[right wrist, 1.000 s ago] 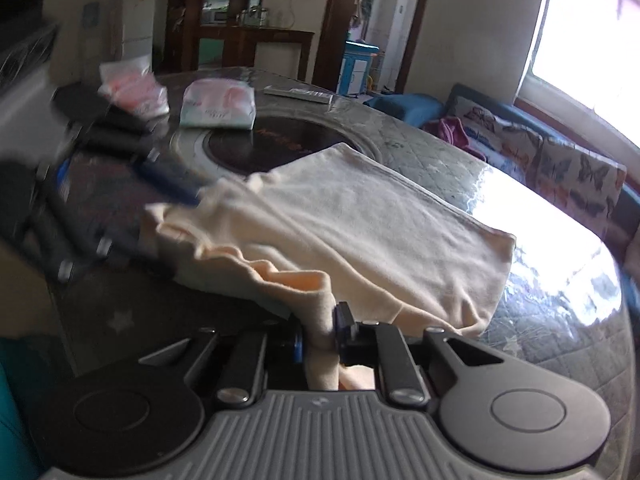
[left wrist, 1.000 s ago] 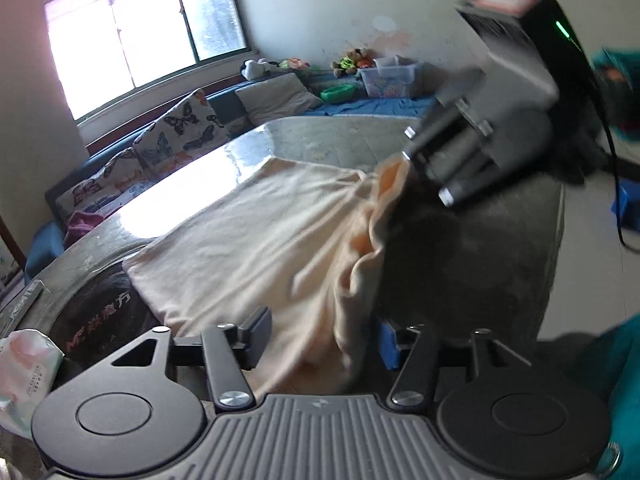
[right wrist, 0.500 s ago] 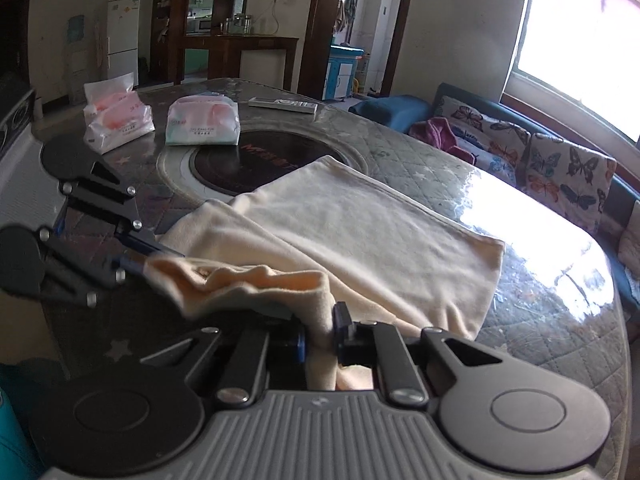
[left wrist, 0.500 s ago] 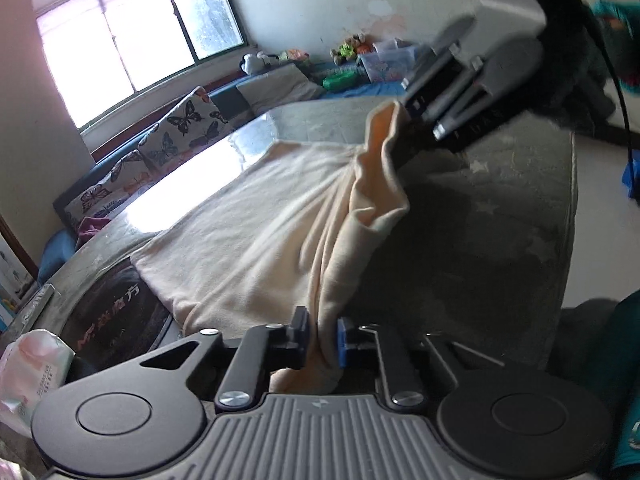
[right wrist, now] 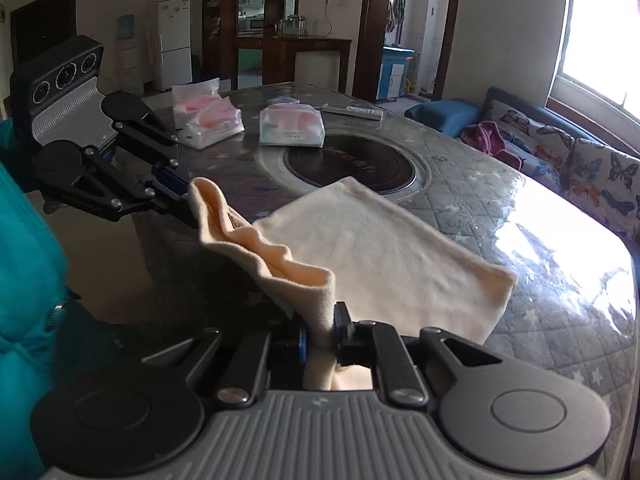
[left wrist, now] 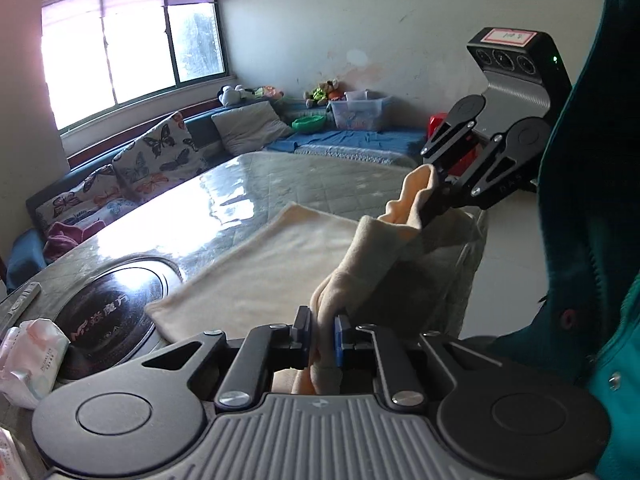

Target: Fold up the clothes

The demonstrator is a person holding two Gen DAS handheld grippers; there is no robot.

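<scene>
1. Pinching the near edge of the cloth [right wrist: 384, 248] at two points, both grippers carry that hem above the table [right wrist: 540, 280]; the far part of the cloth lies flat on the quilted top, beside the round inset plate [right wrist: 352, 164].
2. The left gripper [left wrist: 322, 330] has just been closing, and its jaws now clamp a bunched corner of cloth between the blue pads. A grip right at the corner gives control of that end of the hem.
3. The right gripper [right wrist: 322, 330] is clamped on the other corner in the same way. Seen from the left wrist, it sits up and to the right with cloth hanging from its tips.
4. The hem sags in a wavy line between the two grips, so the hands are likely a little too close together to draw it taut.
5. With the near edge raised and the far edge resting, the hold suits carrying the hem over the flat part to make a fold, I judge.
6. The tissue packs [right wrist: 290, 126] lie well apart beyond the plate, clear of the cloth.
</scene>
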